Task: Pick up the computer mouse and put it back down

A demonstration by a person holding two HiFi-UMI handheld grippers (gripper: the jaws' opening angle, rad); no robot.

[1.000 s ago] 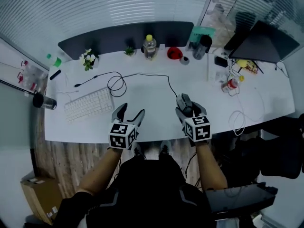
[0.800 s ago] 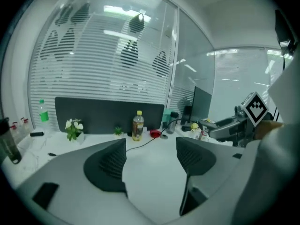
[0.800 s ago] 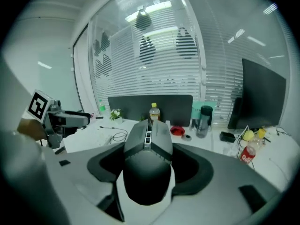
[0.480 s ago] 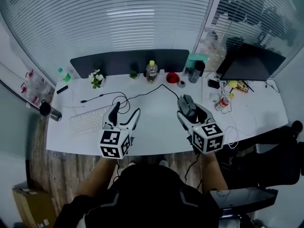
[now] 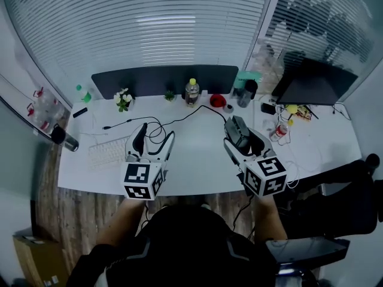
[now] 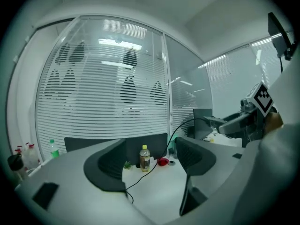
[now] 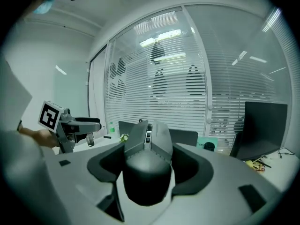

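A dark grey wired computer mouse [image 5: 237,128] hangs above the white desk [image 5: 197,160], and my right gripper [image 5: 242,136] is shut on its sides. In the right gripper view the mouse [image 7: 146,165] fills the space between the jaws, with its scroll wheel pointing away. Its black cable [image 5: 179,119] runs back across the desk in loops. My left gripper [image 5: 154,136] is raised at the same height to the left, open with nothing between its fingers. In the left gripper view this gripper [image 6: 151,157] frames only the desk and a bottle [image 6: 145,157].
A white keyboard [image 5: 108,152] lies at the left and a dark flask [image 5: 63,137] at the left edge. Along the dark back partition [image 5: 161,76] stand flowers [image 5: 124,98], a bottle [image 5: 192,92] and a red object [image 5: 218,98]. A dark monitor [image 5: 311,85] and loose cables sit at the right.
Both grippers have risen well above the desk. The mouse has come up with the right gripper, and its cable now lifts off the desk.
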